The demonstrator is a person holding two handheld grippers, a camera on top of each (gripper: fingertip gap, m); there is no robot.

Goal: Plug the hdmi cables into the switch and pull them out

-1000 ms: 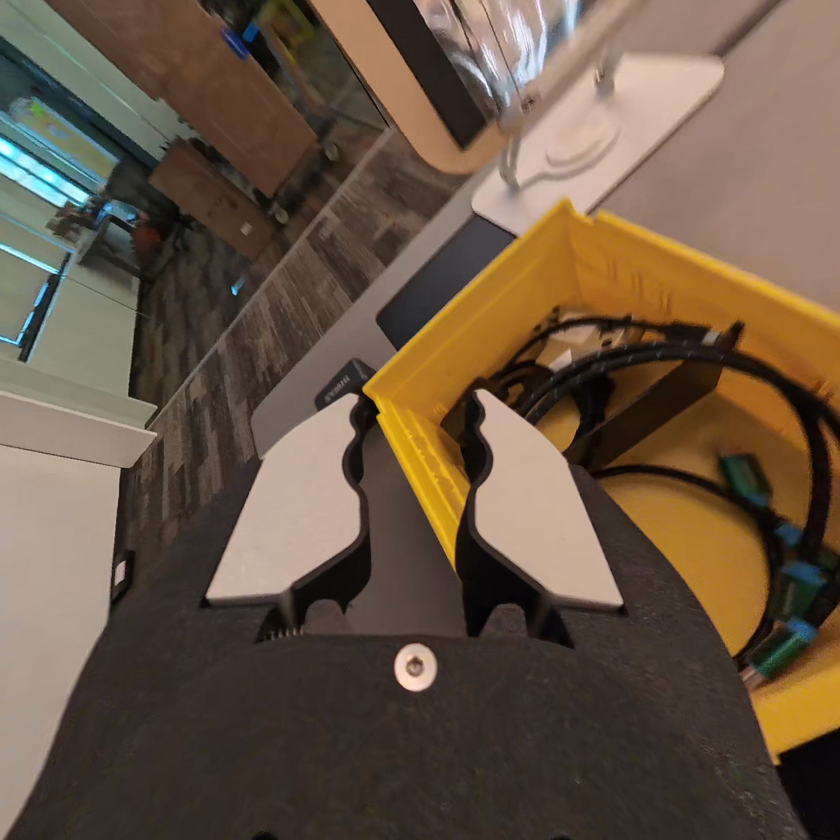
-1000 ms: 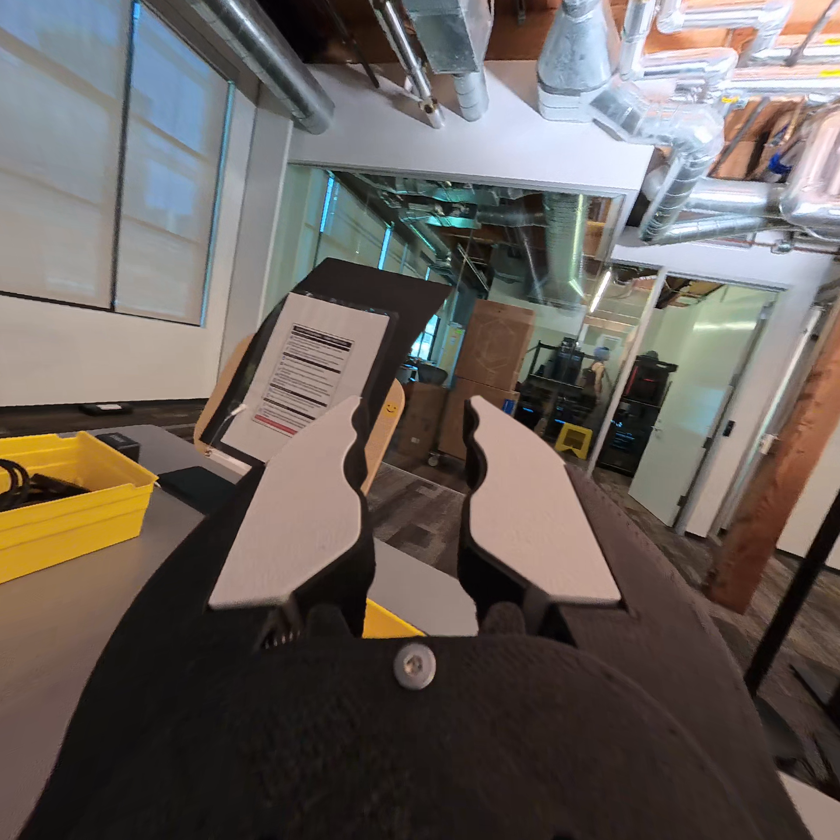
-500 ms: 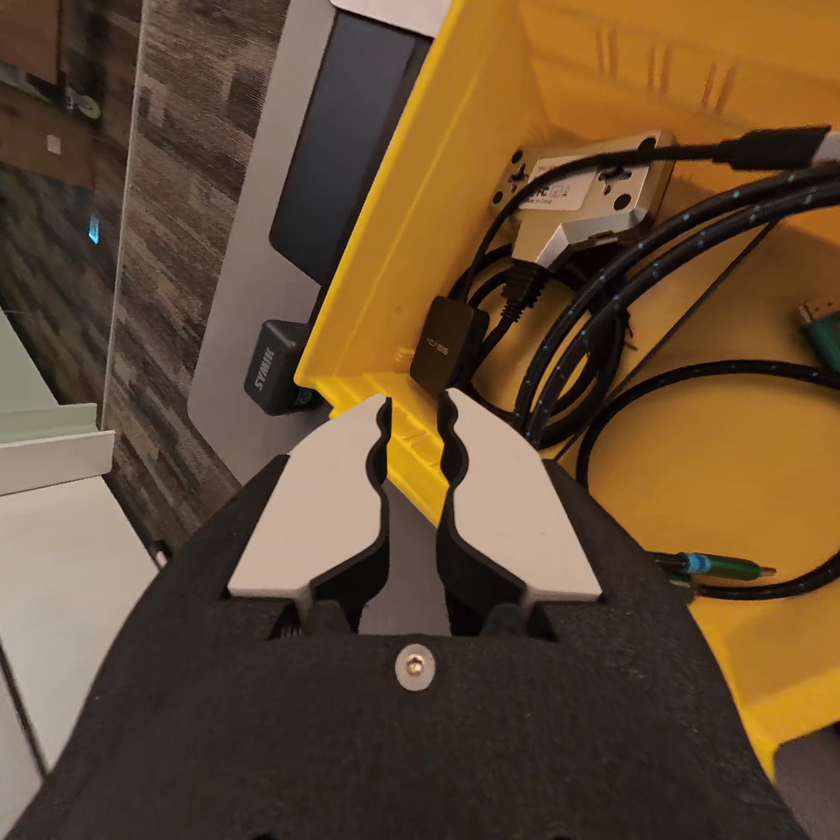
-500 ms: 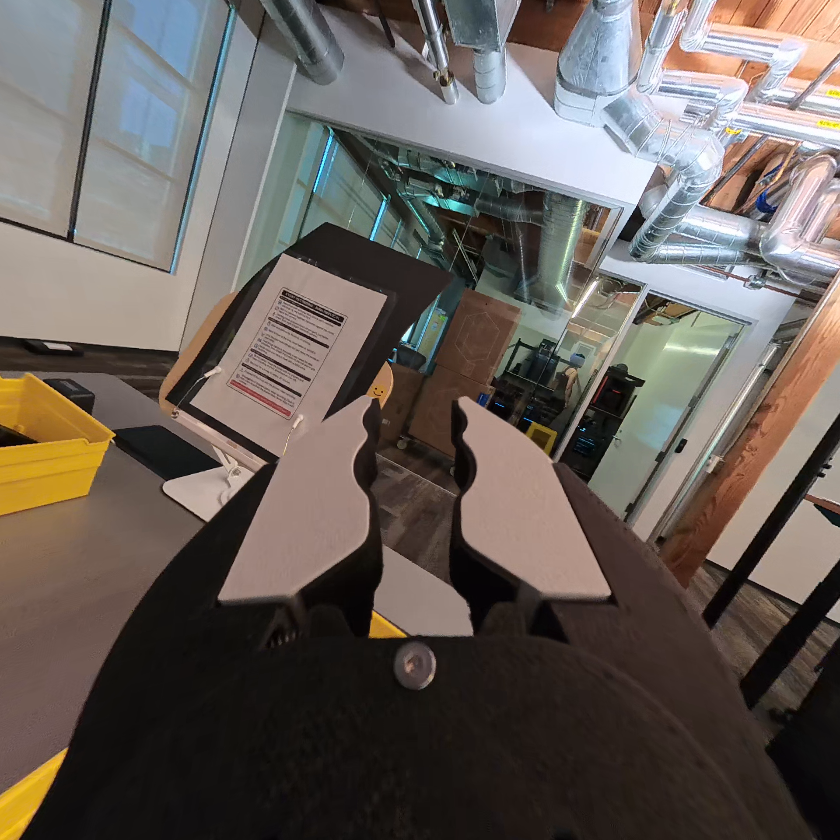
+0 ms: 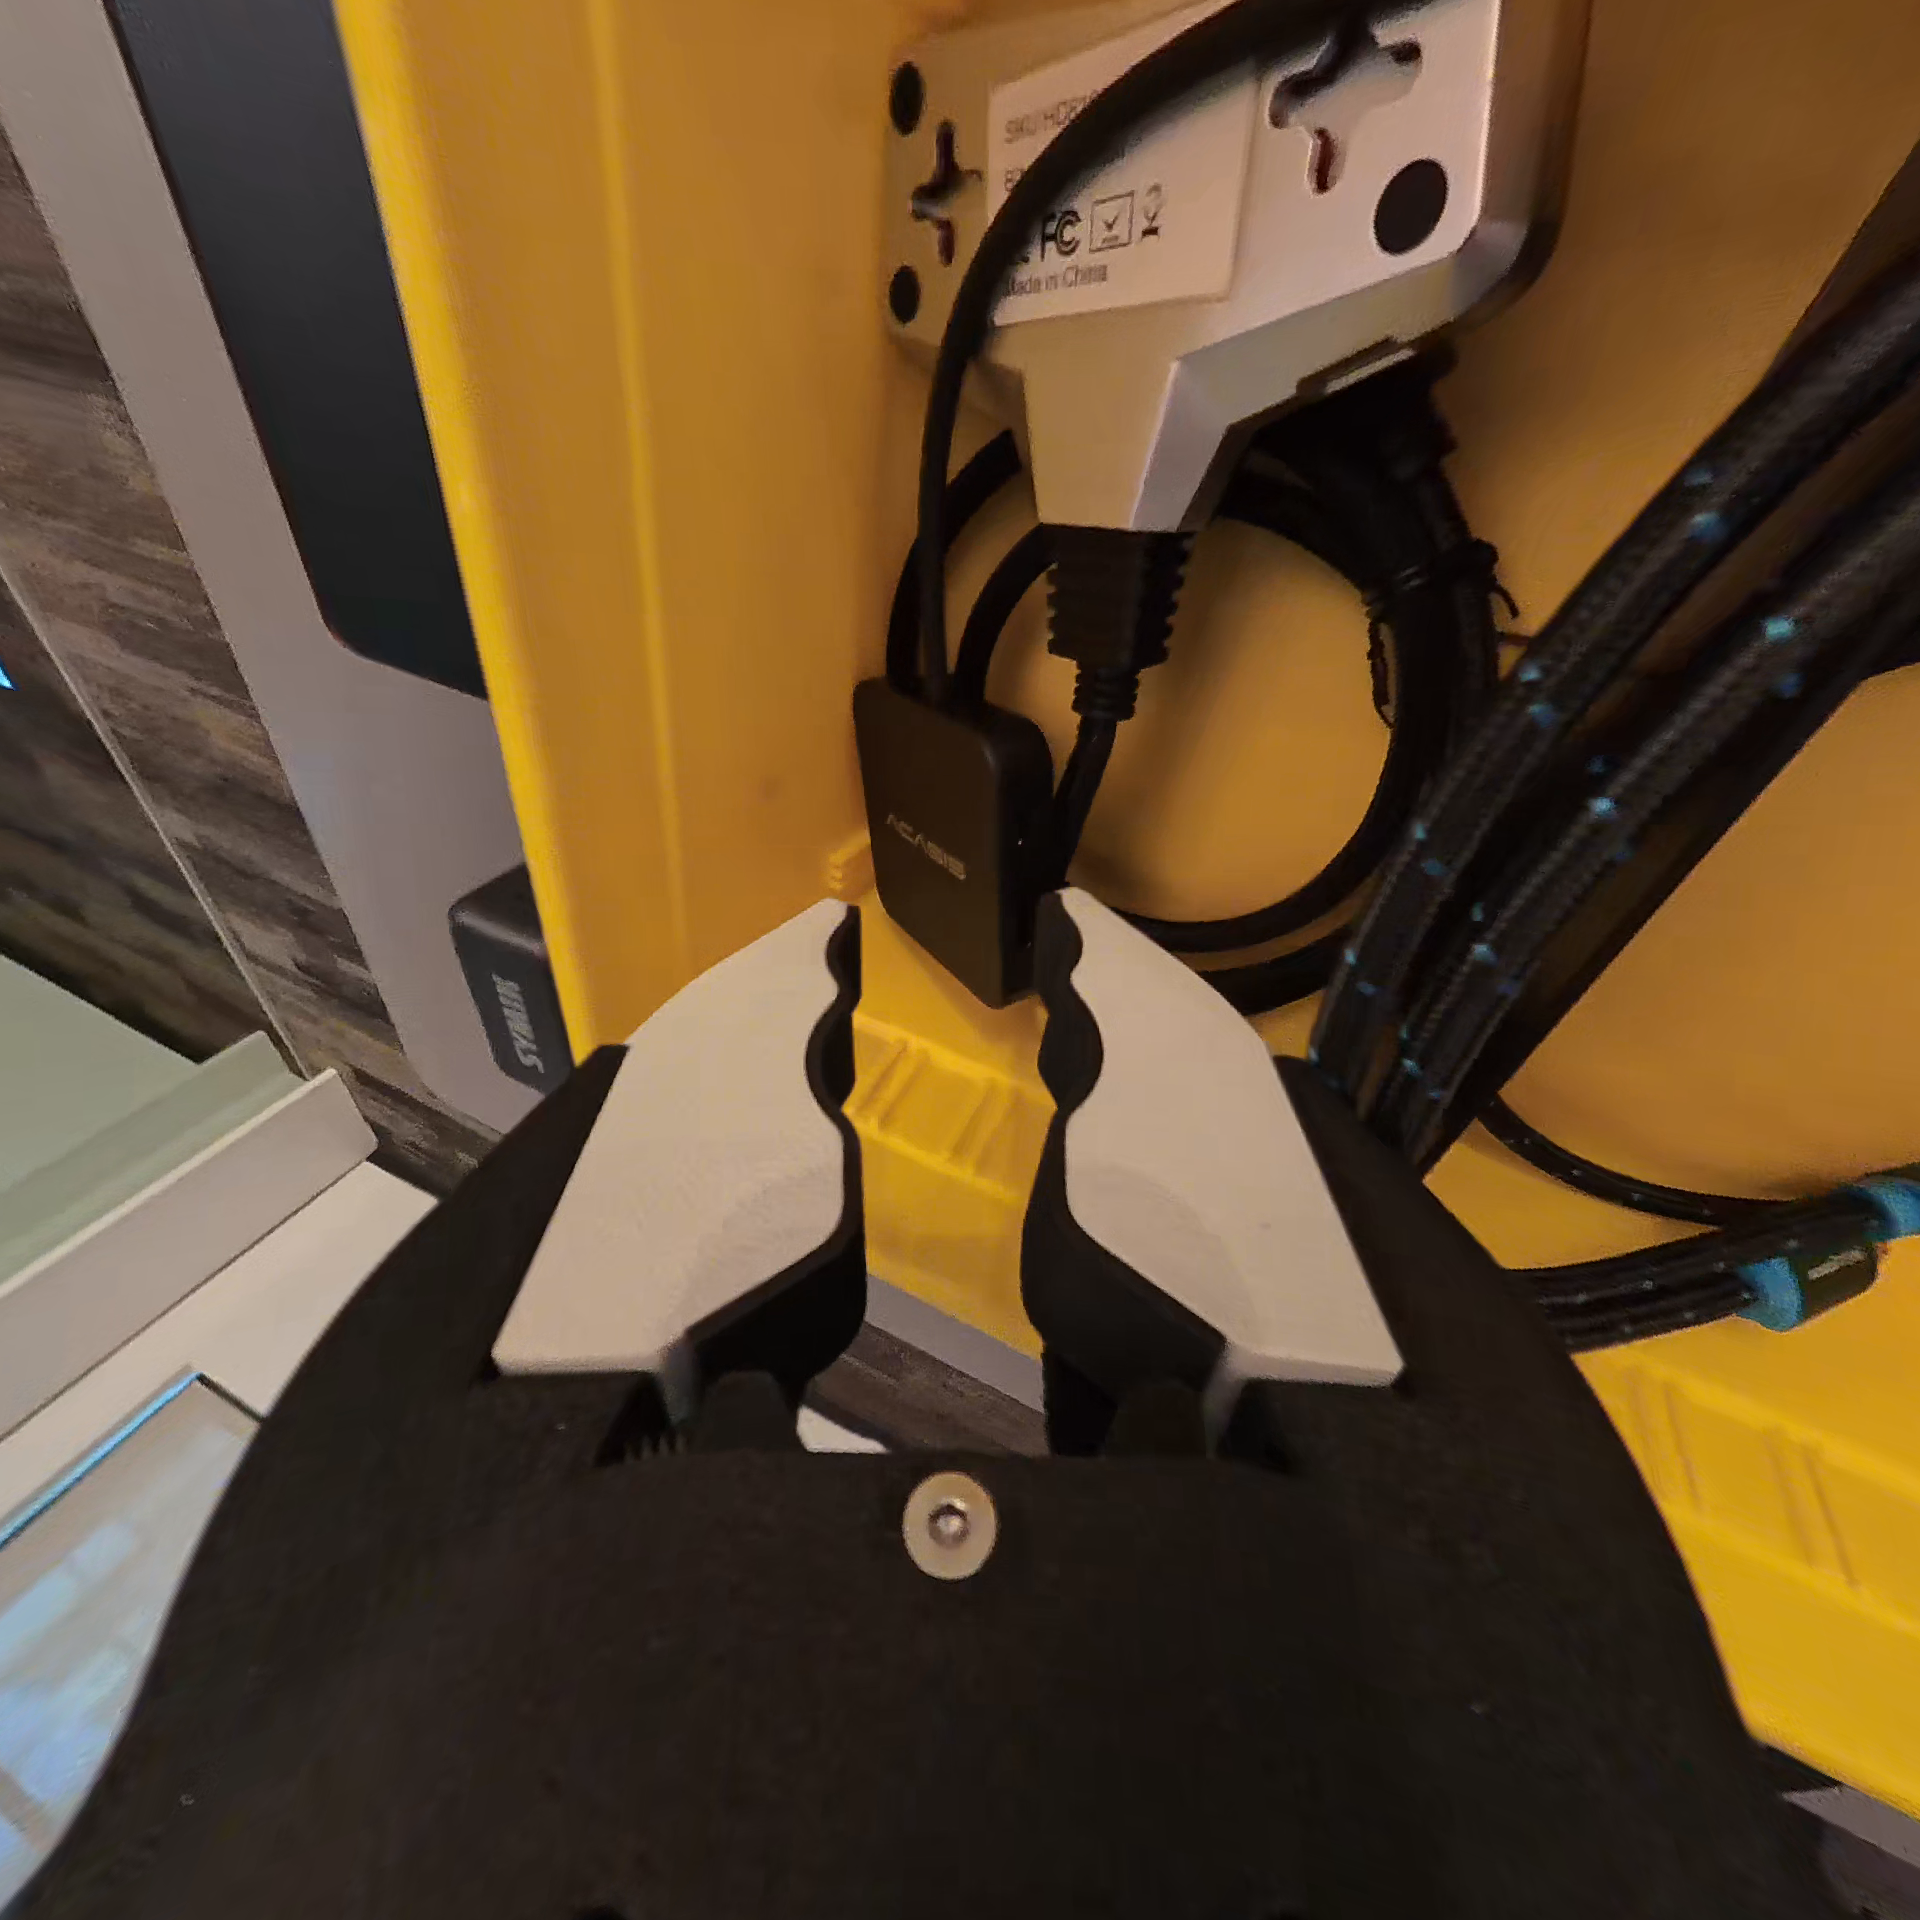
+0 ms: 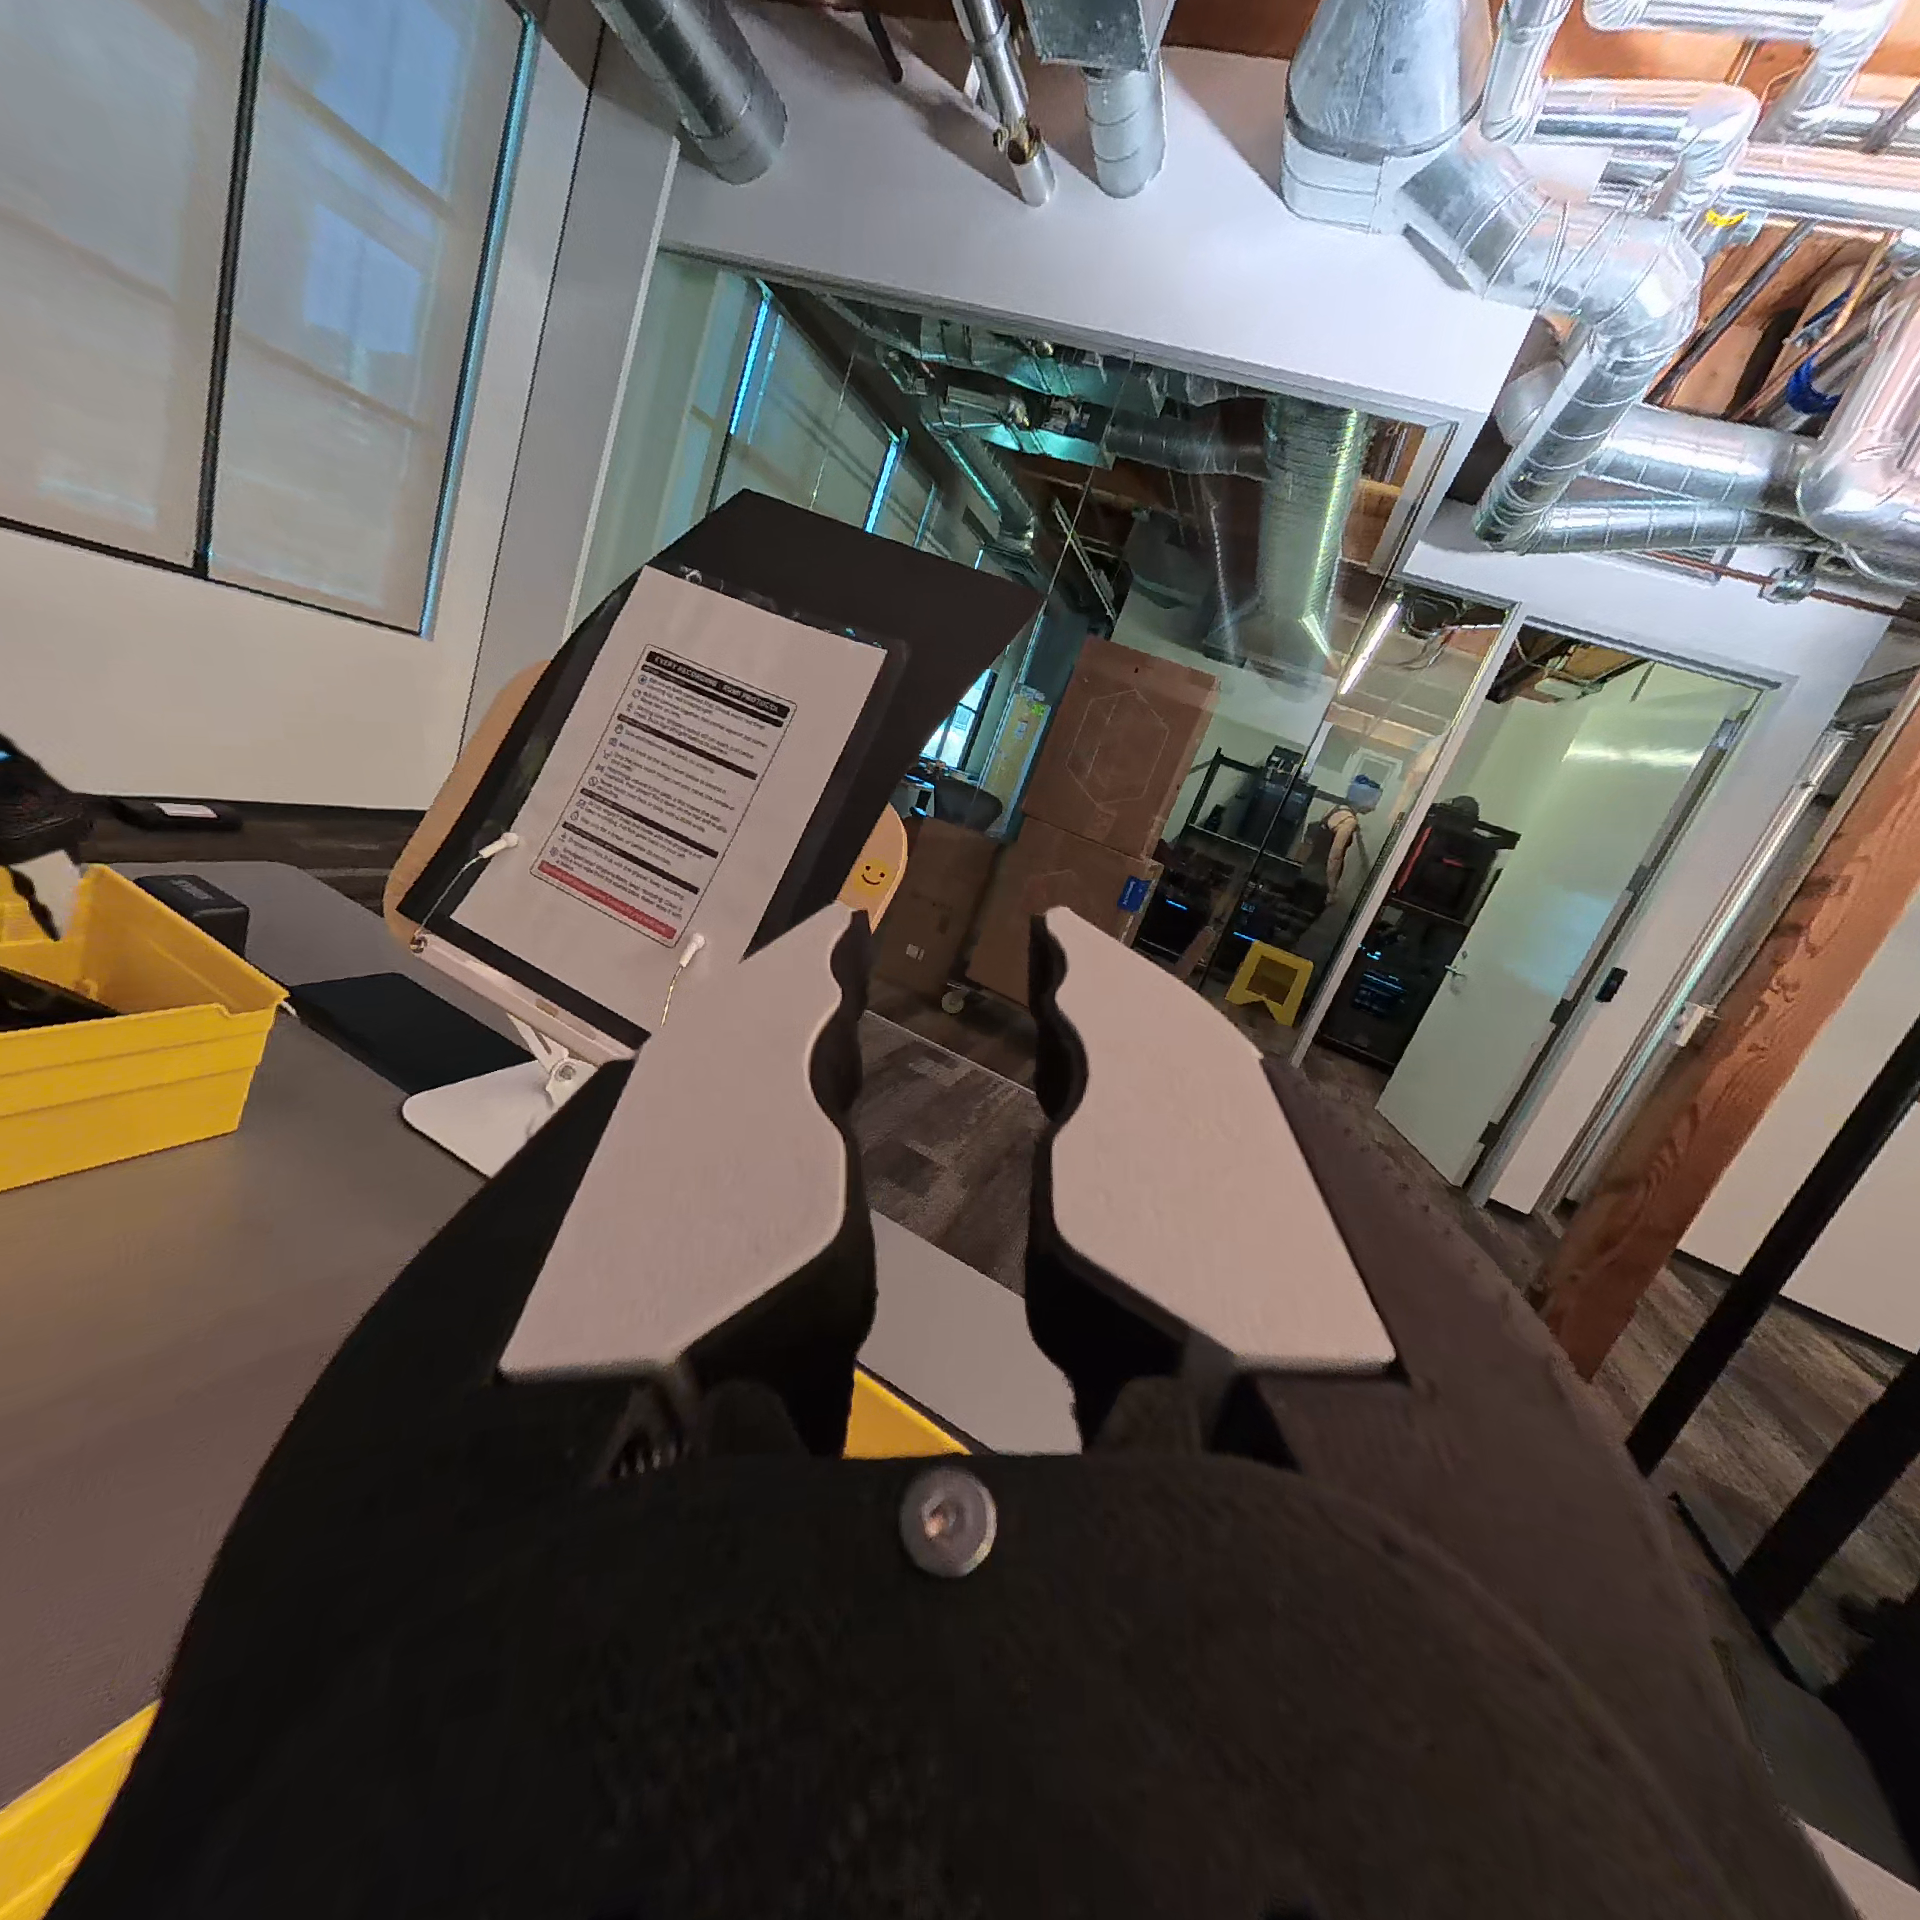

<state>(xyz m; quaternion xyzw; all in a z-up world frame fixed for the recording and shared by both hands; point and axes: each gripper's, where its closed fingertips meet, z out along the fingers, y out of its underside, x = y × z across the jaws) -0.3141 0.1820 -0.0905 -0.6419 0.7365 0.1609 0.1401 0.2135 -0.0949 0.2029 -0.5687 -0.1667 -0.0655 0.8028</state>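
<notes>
In the left wrist view a yellow bin [image 5: 623, 520] holds a silver HDMI switch [image 5: 1195, 218] lying underside up, with a black plug [image 5: 1112, 613] in its port. A small black box [image 5: 951, 842] on a thin cable lies just beyond my left gripper [image 5: 945, 920], which is open over the bin's near wall, its tips flanking the box's near end. Braided black cables [image 5: 1610, 779] with teal and green plugs [image 5: 1829, 1262] lie to the right. My right gripper [image 6: 940, 935] is open and empty, raised above the grey table [image 6: 156, 1299] and pointing into the room.
In the right wrist view the yellow bin [image 6: 135, 1060] stands at the left of the table, with a tablet on a white stand [image 6: 665, 790] behind it. A black pad [image 6: 395, 1023] lies beside the bin. Another yellow edge [image 6: 894, 1423] shows under the right gripper. Across from one pair of fingers to the other is roughly 65 cm.
My left gripper has moved down and forward into the bin, towards the small black box, its fingers a little closer than a second ago. The right gripper has tilted slightly and stays open.
</notes>
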